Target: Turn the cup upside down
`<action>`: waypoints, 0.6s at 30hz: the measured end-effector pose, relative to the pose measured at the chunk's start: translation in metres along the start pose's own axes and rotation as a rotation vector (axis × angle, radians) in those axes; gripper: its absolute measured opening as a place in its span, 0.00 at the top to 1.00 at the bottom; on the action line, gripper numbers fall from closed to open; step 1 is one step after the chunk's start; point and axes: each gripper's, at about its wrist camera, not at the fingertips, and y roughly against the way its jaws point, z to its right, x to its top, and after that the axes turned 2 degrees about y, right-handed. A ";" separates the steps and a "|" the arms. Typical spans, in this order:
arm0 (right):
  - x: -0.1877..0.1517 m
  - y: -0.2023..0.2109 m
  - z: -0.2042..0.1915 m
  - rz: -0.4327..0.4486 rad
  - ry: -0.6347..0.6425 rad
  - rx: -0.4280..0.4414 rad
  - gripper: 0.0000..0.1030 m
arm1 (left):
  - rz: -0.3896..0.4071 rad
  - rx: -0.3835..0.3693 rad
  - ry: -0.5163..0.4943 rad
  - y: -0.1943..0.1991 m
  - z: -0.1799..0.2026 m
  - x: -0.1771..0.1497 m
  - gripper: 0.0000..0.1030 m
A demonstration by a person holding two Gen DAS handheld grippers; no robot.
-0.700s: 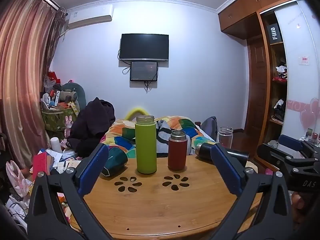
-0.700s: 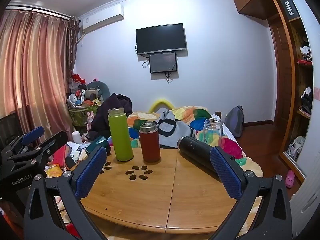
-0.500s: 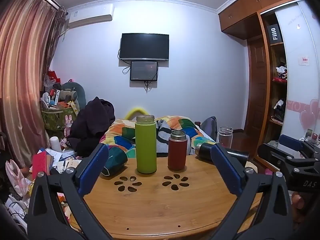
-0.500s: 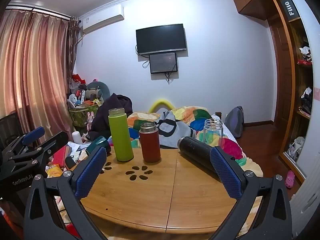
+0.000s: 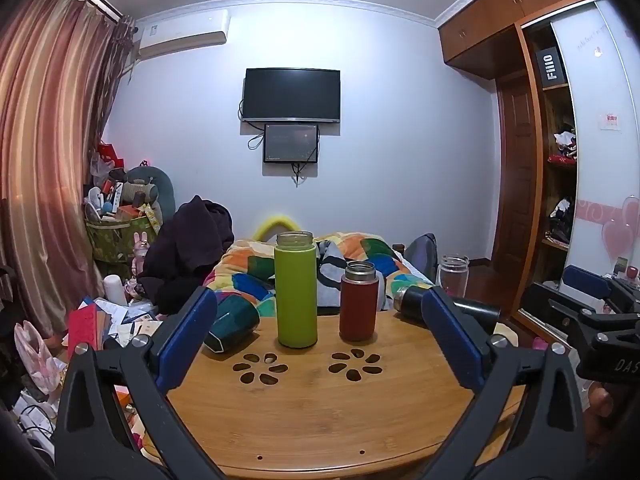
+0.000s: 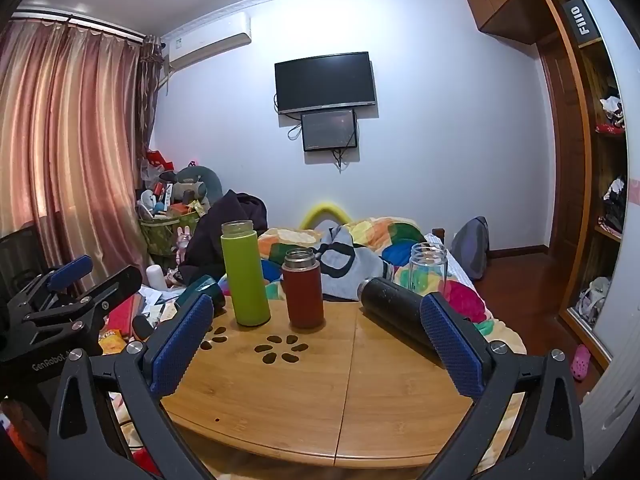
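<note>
Left gripper [image 5: 320,336] hangs over the round wooden table [image 5: 320,420], jaws spread wide and holding nothing. Right gripper [image 6: 316,340] is just as wide, also bare. Straight ahead of both, the green cup [image 5: 296,290] stands upright, mouth up, with the red cup [image 5: 359,301] just beside it. Black flask [image 6: 394,312] lies on its side by the right gripper's right finger.

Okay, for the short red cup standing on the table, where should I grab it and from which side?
Grip the red cup around its mid-body, coming in level from the front with the left hand-held gripper, which is open and already faces it. It stands upright, mouth up, with straight round sides, and has clear gaps to the green bottle and black flask.
</note>
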 end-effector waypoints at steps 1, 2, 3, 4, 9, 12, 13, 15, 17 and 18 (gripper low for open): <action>0.000 0.000 0.000 0.001 0.000 0.000 0.00 | 0.002 0.002 -0.001 0.001 0.000 0.000 0.00; -0.002 0.000 0.000 0.002 -0.001 0.001 0.00 | 0.000 0.003 -0.001 0.000 0.000 0.000 0.00; 0.001 0.000 -0.001 0.003 -0.001 0.002 0.00 | 0.001 0.004 -0.002 0.000 0.000 0.000 0.00; -0.001 0.002 0.000 0.003 -0.001 0.003 0.00 | 0.002 0.005 -0.003 0.001 0.000 0.000 0.00; 0.000 0.003 0.001 0.006 0.000 0.005 0.00 | 0.002 0.005 -0.003 0.001 0.001 0.000 0.00; 0.002 0.009 0.001 0.013 0.008 0.008 0.00 | 0.001 0.005 0.000 0.003 0.001 0.001 0.00; 0.002 0.009 0.001 0.014 0.009 0.009 0.00 | 0.002 0.006 0.000 0.002 0.000 0.001 0.00; 0.002 0.009 0.001 0.017 0.009 0.011 0.00 | 0.002 0.005 0.000 0.002 0.001 0.001 0.00; 0.001 0.010 0.000 0.020 0.010 0.011 0.00 | 0.003 0.006 0.000 0.002 0.001 0.001 0.00; 0.001 0.009 0.001 0.020 0.010 0.011 0.00 | 0.004 0.007 0.001 0.003 0.000 0.000 0.00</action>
